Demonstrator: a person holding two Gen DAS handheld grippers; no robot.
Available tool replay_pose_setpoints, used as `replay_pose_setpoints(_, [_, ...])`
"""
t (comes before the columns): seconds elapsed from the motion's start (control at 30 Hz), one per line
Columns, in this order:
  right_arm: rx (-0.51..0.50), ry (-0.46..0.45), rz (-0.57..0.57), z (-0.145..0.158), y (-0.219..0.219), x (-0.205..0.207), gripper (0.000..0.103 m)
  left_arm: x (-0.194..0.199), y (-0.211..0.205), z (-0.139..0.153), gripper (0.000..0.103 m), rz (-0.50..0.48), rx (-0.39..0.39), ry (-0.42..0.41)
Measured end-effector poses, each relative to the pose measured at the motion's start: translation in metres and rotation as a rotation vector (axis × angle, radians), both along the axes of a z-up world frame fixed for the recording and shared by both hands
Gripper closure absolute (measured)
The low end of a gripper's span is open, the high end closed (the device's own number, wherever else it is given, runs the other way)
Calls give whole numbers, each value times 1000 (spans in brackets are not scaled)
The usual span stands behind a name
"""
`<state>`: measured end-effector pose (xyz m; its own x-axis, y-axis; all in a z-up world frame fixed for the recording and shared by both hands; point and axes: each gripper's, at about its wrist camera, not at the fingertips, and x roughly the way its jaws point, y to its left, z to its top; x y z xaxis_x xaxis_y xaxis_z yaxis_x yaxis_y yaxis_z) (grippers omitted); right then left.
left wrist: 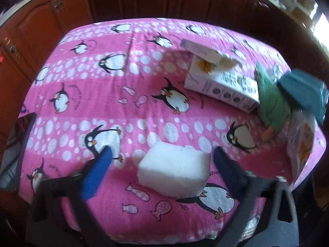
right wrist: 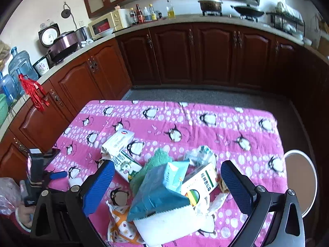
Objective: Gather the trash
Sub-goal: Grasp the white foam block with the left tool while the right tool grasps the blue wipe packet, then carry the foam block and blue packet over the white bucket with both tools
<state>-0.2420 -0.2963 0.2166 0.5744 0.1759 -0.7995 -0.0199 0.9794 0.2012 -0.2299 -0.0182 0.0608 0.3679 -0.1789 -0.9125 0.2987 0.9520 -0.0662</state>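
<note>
A white foam block (left wrist: 173,174) lies on the pink penguin tablecloth (left wrist: 144,103). My left gripper (left wrist: 162,152) is low over it, open, one blue finger on each side, with a clear gap on the left side. In the right wrist view my right gripper (right wrist: 167,164) hangs open above a heap of trash: a teal bag (right wrist: 162,193), a larger foam block (right wrist: 164,226), a green-printed carton (right wrist: 200,182), a green crumpled piece (right wrist: 158,160) and an orange patterned wrapper (right wrist: 121,226). Nothing is held. The left gripper (right wrist: 55,175) shows at the left there.
An opened white carton (left wrist: 222,82) lies right of centre, with the green piece (left wrist: 271,100) and teal bag (left wrist: 304,94) beyond it. A thin plastic bag (right wrist: 8,195) hangs off the table's left side. A round stool (right wrist: 300,181) stands at the right edge. Wooden cabinets (right wrist: 174,55) ring the room.
</note>
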Motion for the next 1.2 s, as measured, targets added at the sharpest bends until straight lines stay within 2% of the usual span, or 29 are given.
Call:
replay_pose_setpoints(0.03, [16, 14, 2, -5, -2, -2, 0, 1, -2, -3, 42, -13, -4, 16])
replay_pose_setpoints(0.07, [30, 24, 5, -8, -4, -5, 0, 2, -3, -6, 48, -22, -26, 35])
replay_pose_setpoints(0.1, [46, 42, 12, -14, -5, -8, 0, 3, -4, -8, 51, -25, -40, 46])
replay_pose_setpoints(0.17, [58, 59, 19, -20, -4, -12, 0, 3, -8, -5, 58, -37, -16, 12])
replay_pose_setpoints(0.27, [73, 85, 34, -29, 0, -11, 1, 6, -10, 2, 64, -37, -52, 9])
replay_pose_setpoints(0.3, [79, 98, 43, -33, 1, -8, 5, 8, -10, 6, 65, -36, -68, 5])
replay_pose_setpoints(0.37, [77, 120, 51, -39, 3, -4, 22, 10, -9, 16, 65, -33, -94, -10])
replay_pose_setpoints(0.43, [97, 134, 56, -44, 3, -2, 48, 13, -9, 27, 65, -30, -113, -29])
replay_pose_setpoints(0.47, [116, 143, 63, -46, 3, -1, 54, 14, -9, 33, 65, -30, -125, -41])
replay_pose_setpoints(0.57, [152, 129, 65, -48, 1, -4, 56, 16, -11, 49, 65, -43, -176, -58])
replay_pose_setpoints(0.67, [188, 72, 60, -38, -3, -10, 57, 17, -12, 57, 65, -40, -216, -48])
replay_pose_setpoints(0.83, [158, 2, 52, -16, -15, -16, 58, 17, -33, 79, 65, -79, -219, -93])
replay_pose_setpoints(1.03, [114, -55, -68, 3, -65, -33, 58, 17, -89, 114, 65, -218, -273, -116])
replay_pose_setpoints(1.2, [80, -73, -210, 10, -124, -54, 57, 9, -160, 132, 65, -371, -311, -100])
